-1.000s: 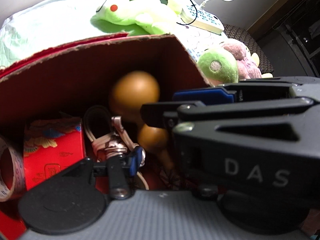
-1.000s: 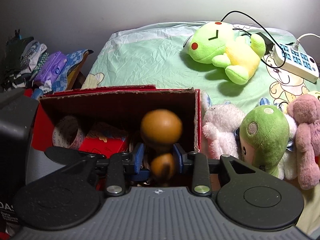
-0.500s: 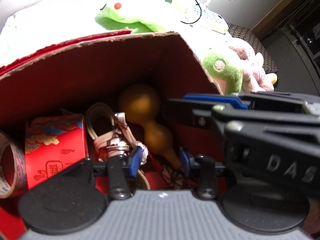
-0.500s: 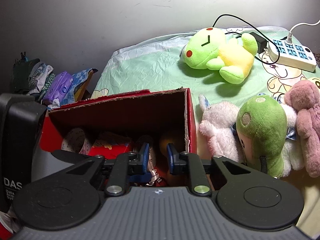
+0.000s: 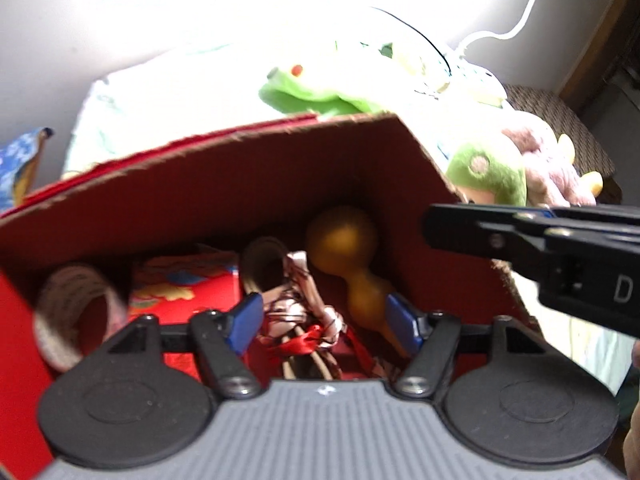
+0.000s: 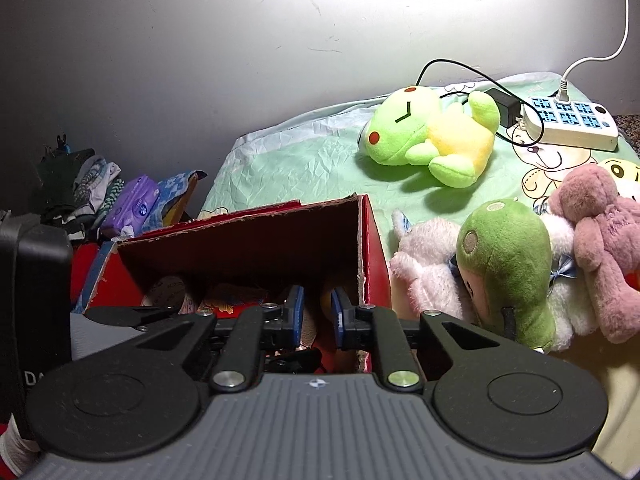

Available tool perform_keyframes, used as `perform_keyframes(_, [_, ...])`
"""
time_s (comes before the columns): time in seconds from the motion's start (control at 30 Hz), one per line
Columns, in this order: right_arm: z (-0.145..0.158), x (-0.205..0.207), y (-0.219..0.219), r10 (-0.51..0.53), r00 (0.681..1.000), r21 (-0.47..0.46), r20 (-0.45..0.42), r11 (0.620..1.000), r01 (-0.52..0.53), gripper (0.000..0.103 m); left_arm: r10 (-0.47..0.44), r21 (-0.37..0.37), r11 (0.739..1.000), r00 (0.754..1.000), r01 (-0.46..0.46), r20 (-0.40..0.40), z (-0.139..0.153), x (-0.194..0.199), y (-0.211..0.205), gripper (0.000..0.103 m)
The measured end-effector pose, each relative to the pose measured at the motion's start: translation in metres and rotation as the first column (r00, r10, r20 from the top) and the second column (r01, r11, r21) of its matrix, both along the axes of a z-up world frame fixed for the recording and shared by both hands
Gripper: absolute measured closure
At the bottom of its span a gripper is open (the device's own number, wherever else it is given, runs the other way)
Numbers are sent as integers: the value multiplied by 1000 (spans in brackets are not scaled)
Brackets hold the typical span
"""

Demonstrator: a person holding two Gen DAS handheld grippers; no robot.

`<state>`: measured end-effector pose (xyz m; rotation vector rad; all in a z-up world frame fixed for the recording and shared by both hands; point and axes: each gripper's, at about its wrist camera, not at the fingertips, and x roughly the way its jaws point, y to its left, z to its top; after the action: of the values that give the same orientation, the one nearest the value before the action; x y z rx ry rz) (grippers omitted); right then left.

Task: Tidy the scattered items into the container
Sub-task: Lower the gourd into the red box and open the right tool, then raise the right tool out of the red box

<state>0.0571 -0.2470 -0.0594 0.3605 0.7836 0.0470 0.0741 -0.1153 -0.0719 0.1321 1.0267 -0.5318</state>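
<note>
1. Bedding in pale green fills the top of the left wrist view, washed out by glare, with a green frog toy (image 5: 316, 94) at upper centre. Below it the red box (image 5: 224, 184) spans the frame. Inside lie a tape roll (image 5: 76, 312) at lower left, a red packet (image 5: 180, 292), a pink strap bundle (image 5: 296, 300) and the gourd (image 5: 348, 252), resting against the right wall. The left gripper (image 5: 322, 320) is opening, its blue pads now wide either side of the bundle and touching nothing; a second ago they sat close on it. The bundle has been let go in the box.

2. Grey wall and the green sheet (image 6: 304, 160) back the right wrist view. The frog toy (image 6: 432, 136) and a power strip (image 6: 568, 122) lie at upper right, more plush toys (image 6: 504, 268) at right. The right gripper (image 6: 318, 312) sits at lower centre above the box (image 6: 372, 248), pads nearly together with nothing between them. A second ago they held the gourd over the box; the gourd (image 6: 326, 302) now shows only as an orange sliver behind the pads. Both items look delivered; both tools seem free for the next pick.
</note>
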Motion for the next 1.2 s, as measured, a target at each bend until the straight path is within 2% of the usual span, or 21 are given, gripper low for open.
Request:
perform_keyframes(0.13, [7,-9,1,2,1000,-8,20,1000,-2,84,81,6,997,994,-82,77,16,-11,11,6])
perform_keyframes(0.17, [8,-11,2,4,1000,-6,22,1000,-4,84,96,11,995,990,-98,100,20,-15,14,5])
perform_keyframes(0.27, [10,-16,7,19,999,-13,26,1000,-19,83,136,25,990,979,-141,151,32,-26,21,5])
perform_keyframes(0.33, [10,-18,10,25,999,-16,24,1000,-24,82,161,62,983,970,-175,184,37,-31,26,5])
perform_keyframes(0.43, [9,-16,15,36,999,-29,7,999,-36,82,222,120,960,950,-252,217,39,-33,36,5])
perform_keyframes(0.57, [5,-11,22,38,999,-47,-17,998,-39,82,297,155,932,935,-328,193,40,-31,53,5])
perform_keyframes(0.7, [-2,-7,32,51,998,-42,-47,998,-53,80,359,206,892,908,-402,217,42,-33,64,5])
perform_keyframes(0.87, [-9,-5,46,56,996,-81,-76,995,-62,75,398,218,870,891,-442,220,45,-35,72,4])
perform_keyframes(0.97, [-14,-3,50,56,995,-93,-81,994,-63,63,401,236,861,886,-451,231,45,-35,74,3])
perform_keyframes(1.1, [-21,1,55,67,994,-88,-87,993,-75,57,388,248,863,892,-440,231,43,-33,75,1])
perform_keyframes(1.2, [-25,3,63,69,995,-134,-78,988,-79,52,395,252,861,894,-441,213,38,-28,78,1])
